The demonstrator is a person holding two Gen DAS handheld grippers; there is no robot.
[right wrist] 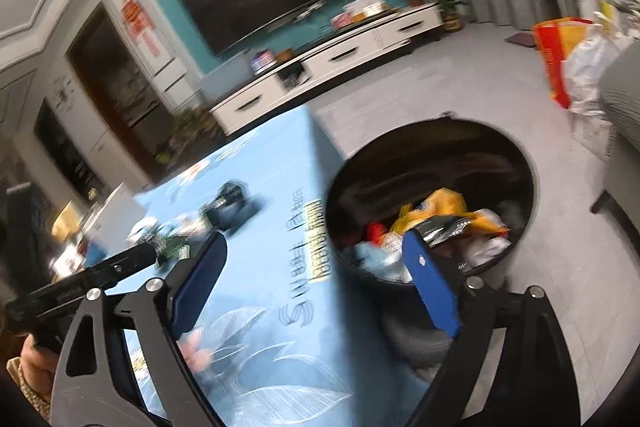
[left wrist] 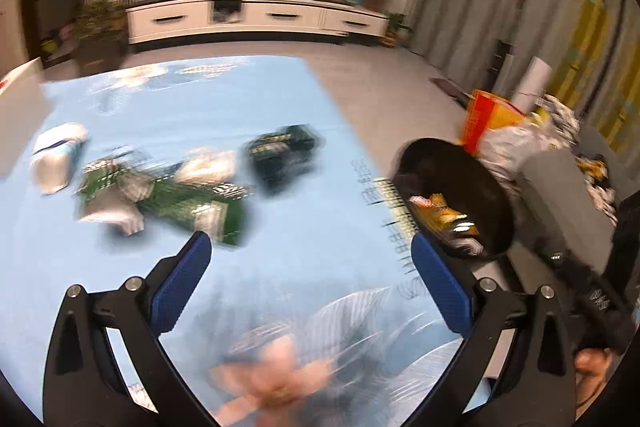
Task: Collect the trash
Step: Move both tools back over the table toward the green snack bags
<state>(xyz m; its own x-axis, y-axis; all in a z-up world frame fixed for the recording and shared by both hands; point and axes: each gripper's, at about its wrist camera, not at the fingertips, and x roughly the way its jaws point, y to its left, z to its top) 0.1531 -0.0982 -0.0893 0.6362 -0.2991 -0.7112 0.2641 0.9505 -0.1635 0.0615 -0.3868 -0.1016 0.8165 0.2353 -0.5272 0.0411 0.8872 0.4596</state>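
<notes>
Both grippers, left gripper (left wrist: 310, 247) and right gripper (right wrist: 314, 247), hang with jaws apart, empty; green wrapper (left wrist: 188, 203) lies just beyond the left jaw, black bin (right wrist: 432, 195) beyond the right one.

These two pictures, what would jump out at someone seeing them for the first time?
Probably the black trash bin beside the blue table, already holding yellow wrappers. Next, the blurred litter left on the table: a green packet, a dark packet and a white crumpled piece. Both the left claw and the right claw hang open and hold nothing.
</notes>
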